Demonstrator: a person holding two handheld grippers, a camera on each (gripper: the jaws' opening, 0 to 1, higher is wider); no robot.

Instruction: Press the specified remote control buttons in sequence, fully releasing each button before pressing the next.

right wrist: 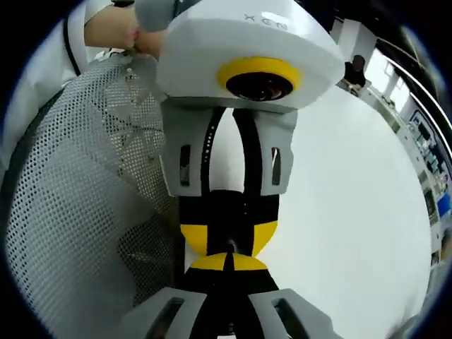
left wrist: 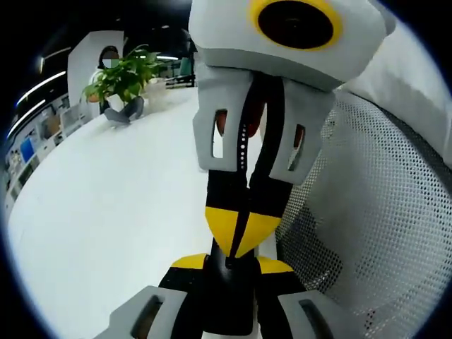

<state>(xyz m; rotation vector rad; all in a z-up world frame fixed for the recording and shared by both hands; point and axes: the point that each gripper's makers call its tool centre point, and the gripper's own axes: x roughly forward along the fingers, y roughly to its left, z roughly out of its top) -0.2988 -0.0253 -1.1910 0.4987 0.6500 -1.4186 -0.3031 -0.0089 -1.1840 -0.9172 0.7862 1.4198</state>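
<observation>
A broad white table (left wrist: 106,212) spreads under both views — smooth, glossy and plain, its far edge curving away toward the room behind. At that far edge in the left gripper view stands a leafy green potted plant (left wrist: 121,76), upright in a dark pot on the tabletop. In the right gripper view the same white surface (right wrist: 353,212) runs out to the right — bare where it shows, with its rim meeting distant shelving.

White surface (left wrist: 106,212) ahead of me, potted green plant (left wrist: 121,76) at its far end. White perforated mesh chair back (right wrist: 78,183) close by, shelving (left wrist: 35,134) along wall.
</observation>
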